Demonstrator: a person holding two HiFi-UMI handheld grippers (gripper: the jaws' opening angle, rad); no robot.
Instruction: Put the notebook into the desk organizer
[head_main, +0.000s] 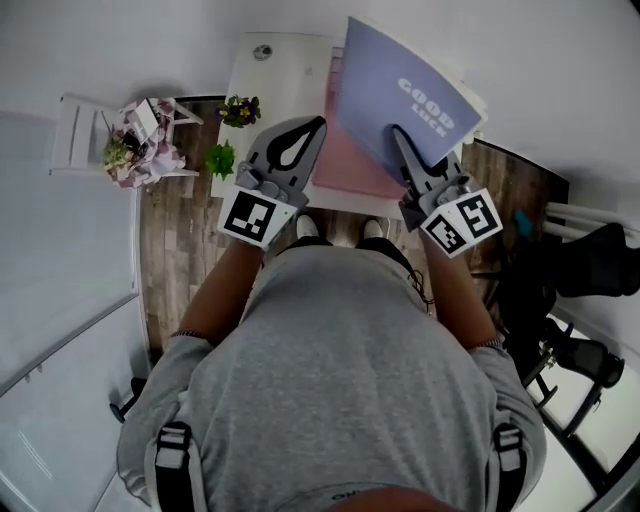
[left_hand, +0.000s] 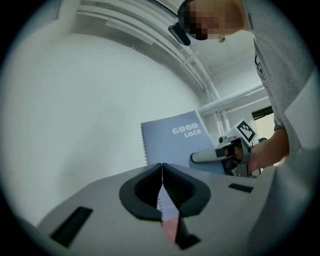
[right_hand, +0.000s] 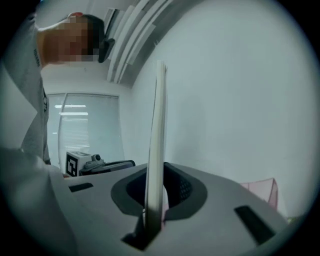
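The right gripper (head_main: 402, 140) clamps the flat, lavender notebook (head_main: 400, 95) by its thin edge, at 1 o'clock from the pink desk organizer (head_main: 345, 165). The left gripper (head_main: 316, 124), at the organizer's 10 o'clock, has its ribbed jaws pressed together on nothing.

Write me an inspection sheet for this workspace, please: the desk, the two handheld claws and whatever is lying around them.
Surface: white desk, partly hidden by the notebook.
Job's things: blue notebook marked GOOD LUCK, held tilted above the desk; pink organizer under it; notebook not yet in.
Clutter: small flowering plant and green plant at the desk's left edge.
Grippers: right gripper shut on the notebook's edge; left gripper shut, nothing in it.
Cables: nothing seen.
Surroundings: wooden floor; white stand with flowers on the left; dark furniture on the right; white walls.
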